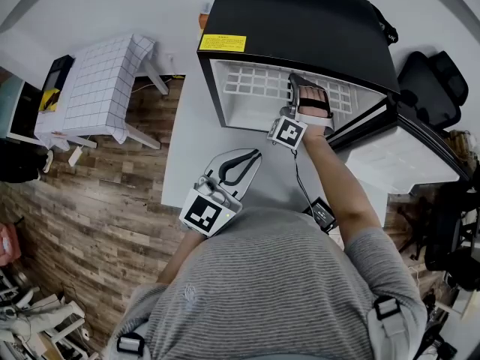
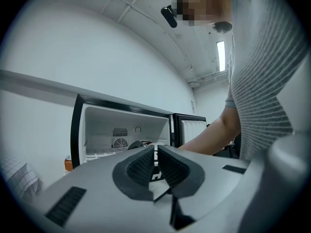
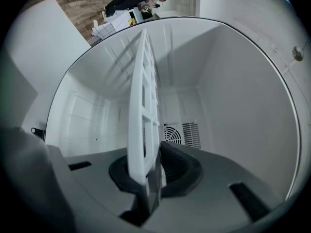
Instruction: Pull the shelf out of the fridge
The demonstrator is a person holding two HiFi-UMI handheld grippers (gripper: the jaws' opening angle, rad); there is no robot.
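Observation:
A small black fridge (image 1: 300,21) stands open on a white table (image 1: 187,148), its white grid shelf (image 1: 262,85) lying inside the cavity. My right gripper (image 1: 300,88) reaches into the opening and is shut on the shelf's front edge. In the right gripper view the shelf (image 3: 143,125) runs edge-on between the pads, with my right gripper (image 3: 148,176) clamped on it. My left gripper (image 1: 244,163) hovers over the table short of the fridge, shut with nothing in it. In the left gripper view my left gripper (image 2: 156,160) points at the open fridge (image 2: 121,130).
The fridge door (image 1: 401,152) hangs open to the right. A checked-cloth table (image 1: 105,88) stands at the left on the wood floor. A black office chair (image 1: 435,88) is at the far right. A small black device with a cable (image 1: 322,214) lies on the table.

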